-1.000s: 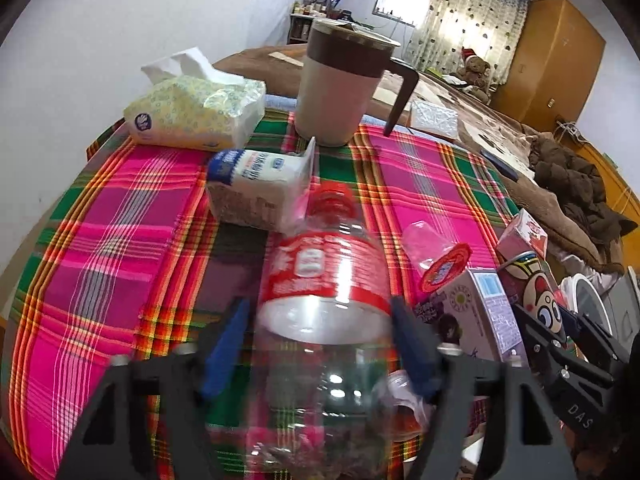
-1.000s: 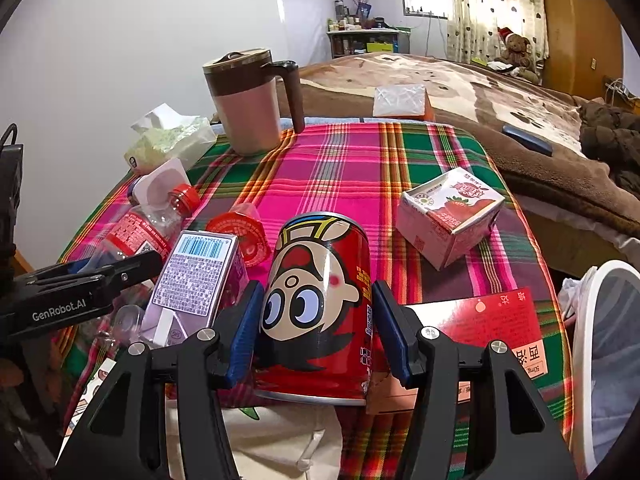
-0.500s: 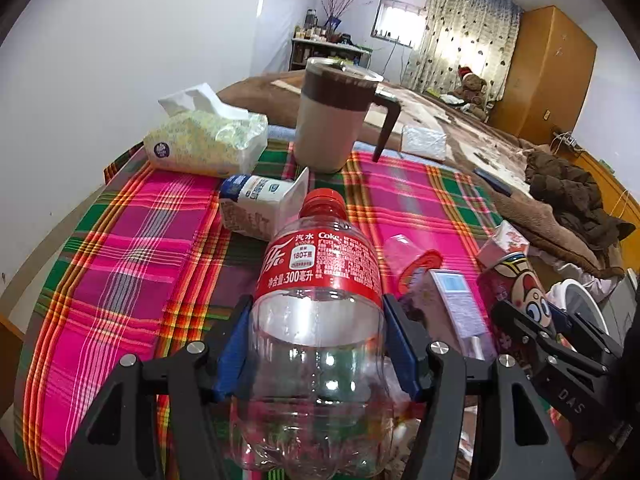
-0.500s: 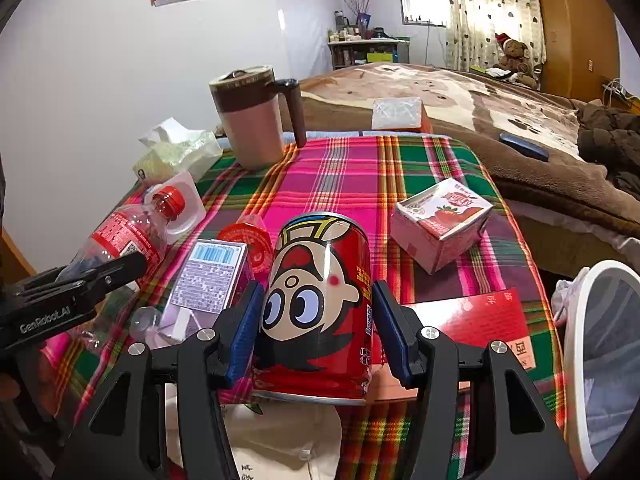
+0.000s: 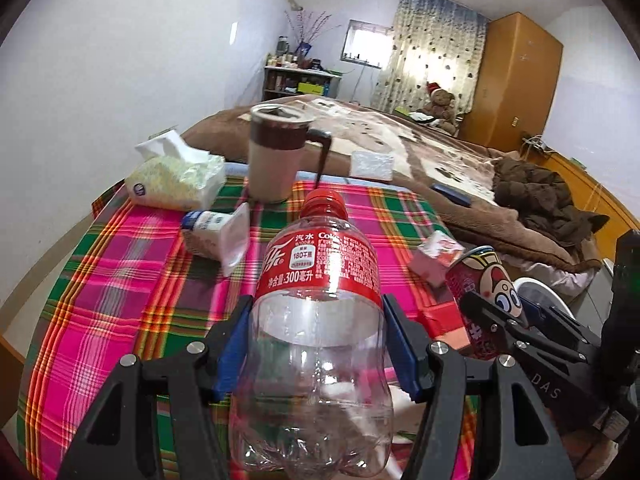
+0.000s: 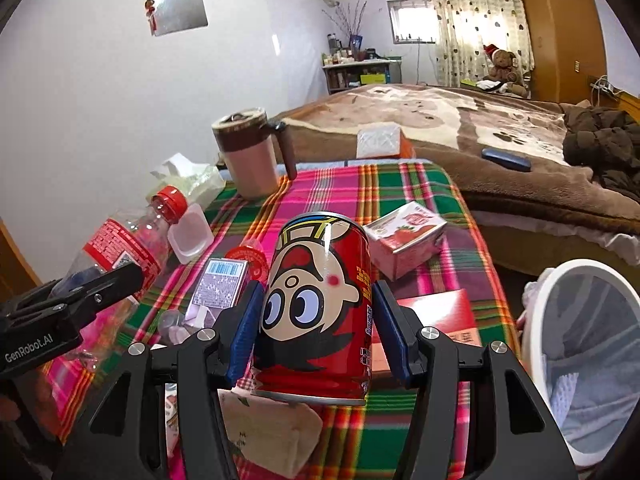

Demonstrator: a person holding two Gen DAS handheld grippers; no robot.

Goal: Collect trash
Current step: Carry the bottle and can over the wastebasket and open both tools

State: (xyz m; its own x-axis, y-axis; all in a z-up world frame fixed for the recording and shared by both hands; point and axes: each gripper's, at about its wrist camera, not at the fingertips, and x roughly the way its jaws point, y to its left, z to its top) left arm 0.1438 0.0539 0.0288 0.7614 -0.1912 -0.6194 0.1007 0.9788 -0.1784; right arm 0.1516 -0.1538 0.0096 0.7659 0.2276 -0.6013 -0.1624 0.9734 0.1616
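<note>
My left gripper [image 5: 318, 344] is shut on an empty clear plastic bottle [image 5: 320, 320] with a red label and red cap, held above the plaid tablecloth [image 5: 120, 272]. My right gripper [image 6: 316, 334] is shut on a red drink can [image 6: 320, 304] with a cartoon face, also lifted off the table. The can shows in the left wrist view [image 5: 484, 284], and the bottle shows in the right wrist view [image 6: 128, 244]. A white-rimmed trash bin [image 6: 580, 344] with a bag liner stands to the right of the table.
On the table lie a strawberry milk carton [image 6: 404, 236], a purple carton [image 6: 220, 284], a red flat box [image 6: 440, 316], a yogurt cup [image 6: 188, 232], a milk carton [image 5: 216, 236], a tissue pack [image 5: 176, 180] and a brown mug [image 5: 276, 156]. A bed [image 6: 480, 128] lies beyond.
Both grippers have risen with their loads; the bottle and the can are higher above the table, and the views tilt up toward the room.
</note>
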